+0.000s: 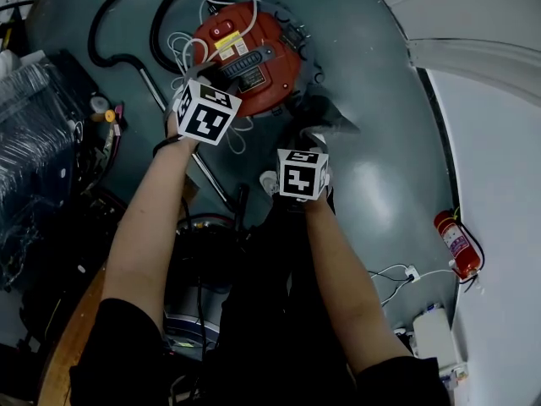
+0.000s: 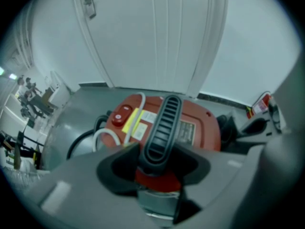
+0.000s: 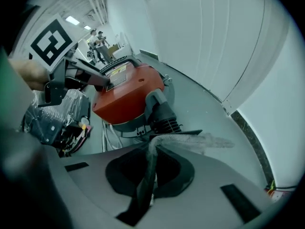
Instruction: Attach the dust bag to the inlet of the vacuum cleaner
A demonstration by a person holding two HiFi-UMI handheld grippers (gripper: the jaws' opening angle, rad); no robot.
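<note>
The red vacuum cleaner (image 1: 245, 53) stands on the grey floor, with a black ribbed handle (image 2: 162, 128) across its top. My left gripper (image 2: 157, 168) is shut on that handle from above. In the right gripper view the vacuum (image 3: 126, 94) lies ahead to the left, with a black ribbed port (image 3: 164, 116) on its near side. My right gripper (image 3: 150, 151) is shut on the dust bag (image 3: 205, 140), whose dark edge runs between the jaws and whose grey fabric trails off to the right. In the head view the bag (image 1: 325, 115) hangs dark just right of the vacuum.
A black hose (image 1: 127, 24) and a white cable (image 1: 182, 49) loop round the vacuum. Plastic-wrapped clutter (image 1: 34, 142) fills the left side. A fire extinguisher (image 1: 456, 244) and a power strip (image 1: 412, 273) lie at the right by the white wall (image 1: 473, 24).
</note>
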